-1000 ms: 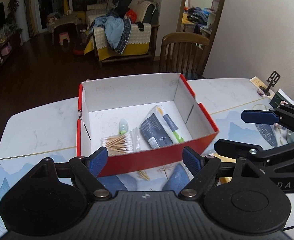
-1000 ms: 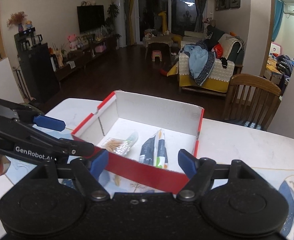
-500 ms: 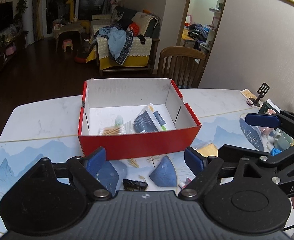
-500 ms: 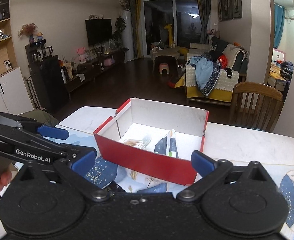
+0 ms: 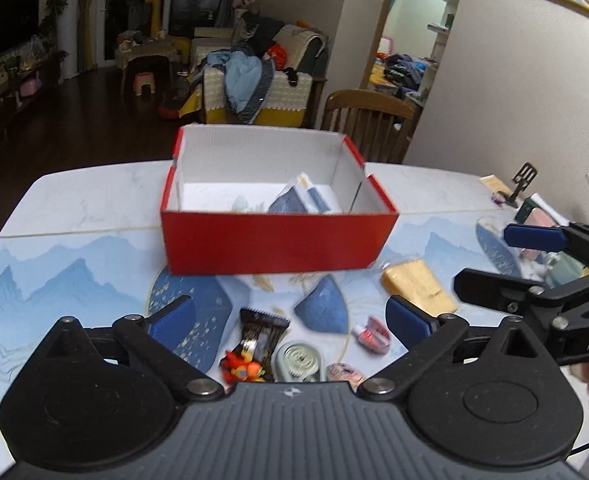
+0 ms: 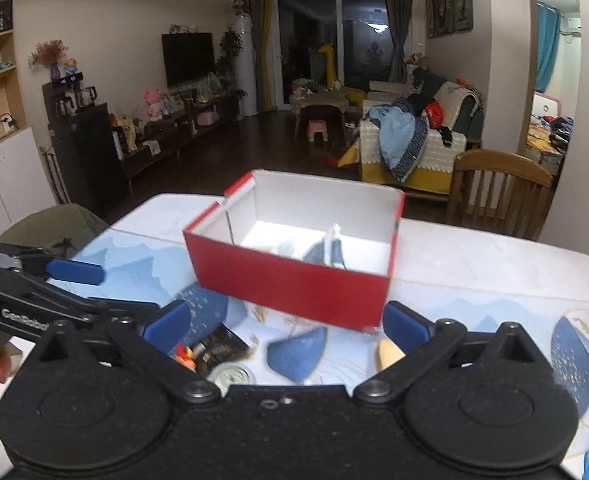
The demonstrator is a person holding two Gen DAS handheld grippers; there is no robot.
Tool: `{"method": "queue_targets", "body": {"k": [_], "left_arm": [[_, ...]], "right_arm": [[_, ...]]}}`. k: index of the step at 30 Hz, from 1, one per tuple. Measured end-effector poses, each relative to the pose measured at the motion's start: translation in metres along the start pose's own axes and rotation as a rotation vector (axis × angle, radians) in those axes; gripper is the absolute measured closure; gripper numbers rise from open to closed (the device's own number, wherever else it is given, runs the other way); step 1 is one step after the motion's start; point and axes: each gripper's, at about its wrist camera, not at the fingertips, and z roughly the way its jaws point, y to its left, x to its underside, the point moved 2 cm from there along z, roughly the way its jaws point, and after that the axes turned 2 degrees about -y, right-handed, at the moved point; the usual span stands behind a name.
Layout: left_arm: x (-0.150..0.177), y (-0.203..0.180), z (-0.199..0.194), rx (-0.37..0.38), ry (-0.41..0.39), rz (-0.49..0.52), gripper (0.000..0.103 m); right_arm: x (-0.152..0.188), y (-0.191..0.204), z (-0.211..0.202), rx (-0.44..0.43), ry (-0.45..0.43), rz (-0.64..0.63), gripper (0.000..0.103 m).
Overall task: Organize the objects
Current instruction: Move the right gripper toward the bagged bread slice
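A red box (image 5: 278, 240) with a white inside stands on the table and holds a dark packet (image 5: 290, 202) and other small items; it also shows in the right wrist view (image 6: 290, 284). In front of it lie a yellow sponge (image 5: 418, 284), a black snack packet (image 5: 260, 334), a tape roll (image 5: 298, 362) and a small pink item (image 5: 370, 334). My left gripper (image 5: 290, 316) is open and empty above these. My right gripper (image 6: 286, 322) is open and empty, just right of the left one.
The table (image 5: 74, 216) has a blue mountain-print mat. A wooden chair (image 5: 370, 120) stands behind it. Cups and small things (image 5: 542, 224) crowd the right edge by the wall. A black phone stand (image 5: 522, 178) is at the far right.
Both grippers have pulled back and away from the box, so it looks smaller and the loose items in front of it have come into view. Both stay open.
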Motion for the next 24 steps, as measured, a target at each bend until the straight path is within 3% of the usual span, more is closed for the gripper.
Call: {"method": "queue_targets", "body": {"k": [16, 24], "left_arm": [[0.06, 0.009, 0.042, -0.061, 0.115, -0.019, 0.0], [0.076, 0.027, 0.069, -0.158, 0.173, -0.065, 0.0]], "right_arm": [[0.065, -0.051, 0.027, 0.136, 0.112, 0.021, 0.001], [0.072, -0.073, 0.053, 0.166, 0.154, 0.036, 0.001]]}}
